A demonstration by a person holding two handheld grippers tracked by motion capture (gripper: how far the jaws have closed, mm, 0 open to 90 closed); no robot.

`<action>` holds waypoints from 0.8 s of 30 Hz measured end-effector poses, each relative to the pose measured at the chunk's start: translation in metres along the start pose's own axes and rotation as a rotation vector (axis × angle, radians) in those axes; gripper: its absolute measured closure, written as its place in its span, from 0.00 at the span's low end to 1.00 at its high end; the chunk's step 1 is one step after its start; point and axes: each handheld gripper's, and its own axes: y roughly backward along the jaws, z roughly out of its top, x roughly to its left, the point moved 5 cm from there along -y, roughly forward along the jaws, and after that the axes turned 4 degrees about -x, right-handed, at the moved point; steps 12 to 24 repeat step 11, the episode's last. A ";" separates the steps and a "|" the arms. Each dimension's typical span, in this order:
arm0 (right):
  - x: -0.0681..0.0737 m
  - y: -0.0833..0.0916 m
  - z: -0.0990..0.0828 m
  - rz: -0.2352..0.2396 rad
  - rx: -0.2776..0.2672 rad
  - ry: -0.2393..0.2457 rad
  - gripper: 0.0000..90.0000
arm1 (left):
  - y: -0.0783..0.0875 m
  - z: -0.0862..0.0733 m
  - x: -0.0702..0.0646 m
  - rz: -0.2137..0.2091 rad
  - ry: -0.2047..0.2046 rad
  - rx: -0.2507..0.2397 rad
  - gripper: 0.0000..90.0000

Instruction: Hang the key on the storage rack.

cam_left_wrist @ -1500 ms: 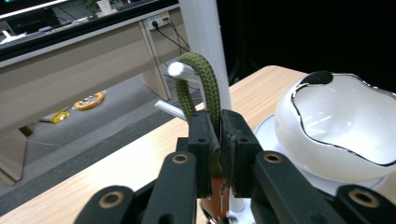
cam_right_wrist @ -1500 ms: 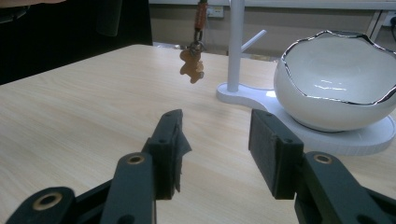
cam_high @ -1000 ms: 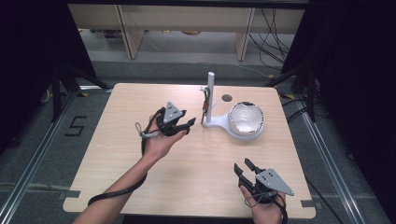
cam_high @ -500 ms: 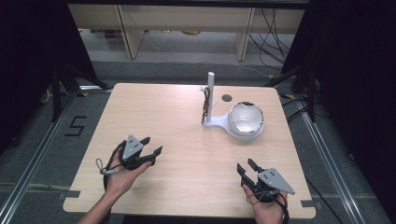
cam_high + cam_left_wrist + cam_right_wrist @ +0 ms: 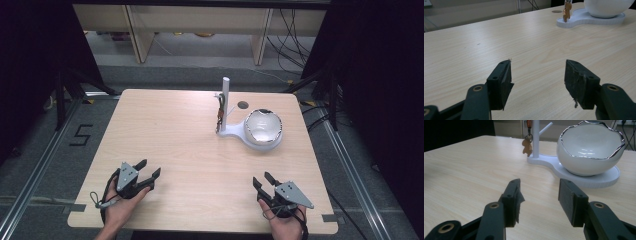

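Both tongs rest low over the near edge of the surface [image 5: 200, 150], one at each near corner, and both stand wide with nothing between their pads. Left tongs [image 5: 148, 172] sit at the near left, held in the person's left hand [image 5: 120, 207]; their jaws have just been opening, and the left gripper view shows bare wood between the two black pads [image 5: 504, 82]. Right tongs [image 5: 263, 180] sit at the near right in the right hand [image 5: 280, 222]; their jaws have also been opening a little, and the right gripper view shows the gap between them empty as well.

Far from both hands, toward the far right of the surface, stands a white stand [image 5: 235, 133] with a flat base, an upright post [image 5: 225, 97] at its left end and a white bowl [image 5: 263, 127] at its right end. In the right gripper view the bowl [image 5: 590, 152] has a wavy, broken-eggshell rim with a silver edge. A small brown keyring charm [image 5: 526, 146] hangs from the post beside the bowl, dangling just above the base [image 5: 574, 173]; it also shows in the left gripper view [image 5: 566, 12] and in the high view [image 5: 219, 114]. Both tongs are well apart from the stand and from each other. A small round hole [image 5: 243, 105] lies in the surface just beyond the stand.
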 end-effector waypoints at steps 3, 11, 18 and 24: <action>-0.002 0.000 -0.001 -0.008 -0.005 0.000 0.59 | 0.000 -0.002 -0.001 0.006 -0.002 0.004 0.43; -0.003 0.001 -0.003 0.006 -0.009 0.001 0.59 | 0.000 -0.002 -0.003 0.011 -0.019 0.011 0.43; -0.003 0.001 -0.003 0.006 -0.009 0.001 0.59 | 0.000 -0.002 -0.003 0.011 -0.019 0.011 0.43; -0.003 0.001 -0.003 0.006 -0.009 0.001 0.59 | 0.000 -0.002 -0.003 0.011 -0.019 0.011 0.43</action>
